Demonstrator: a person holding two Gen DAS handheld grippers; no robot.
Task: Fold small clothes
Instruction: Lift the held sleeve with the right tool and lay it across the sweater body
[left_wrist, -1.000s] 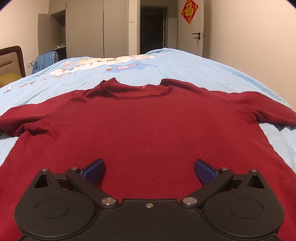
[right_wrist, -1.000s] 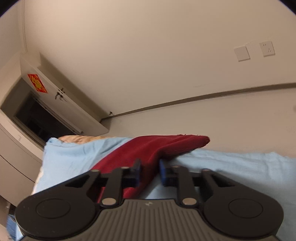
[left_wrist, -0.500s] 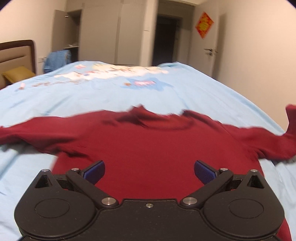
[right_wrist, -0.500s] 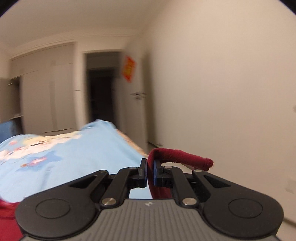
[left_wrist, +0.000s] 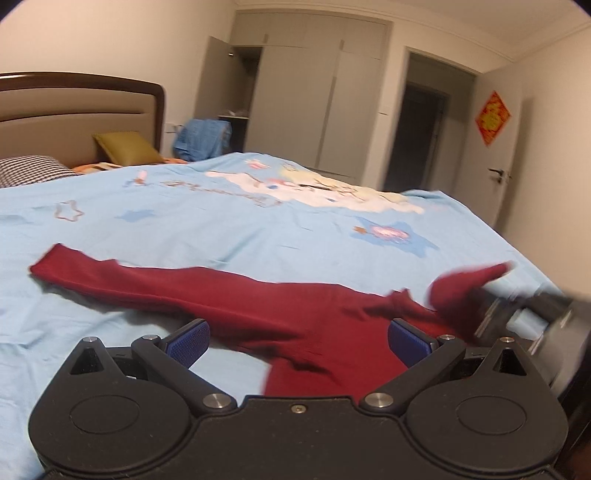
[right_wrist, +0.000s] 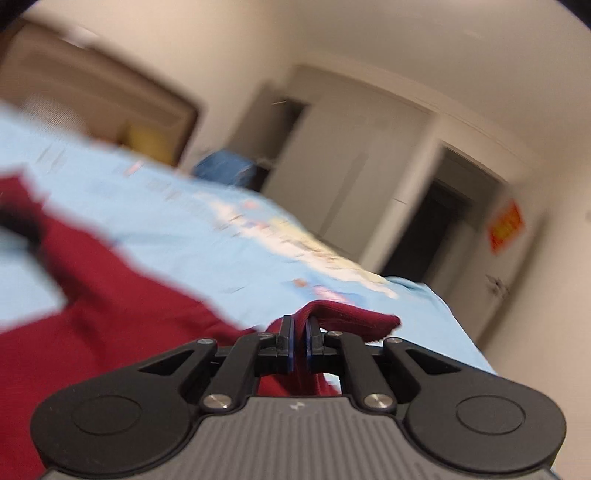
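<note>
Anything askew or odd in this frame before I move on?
Nothing damaged. The red sweater lies crooked on the blue bedspread, one sleeve clamped and lifted by the right gripper; the left gripper is open above it. Both views are motion-blurred.

The left gripper (left_wrist: 297, 341) is matte black plastic: two round discs flank a flat centre plate with one small screw, and angled linkage arms on silver pivot pins carry fingers faced with textured blue pads (left_wrist: 188, 341). The right gripper (right_wrist: 298, 341) has the same black discs, linkages and silver pins, but a ribbed grey centre plate with a small pale mark, and blue-edged black fingers.
</note>
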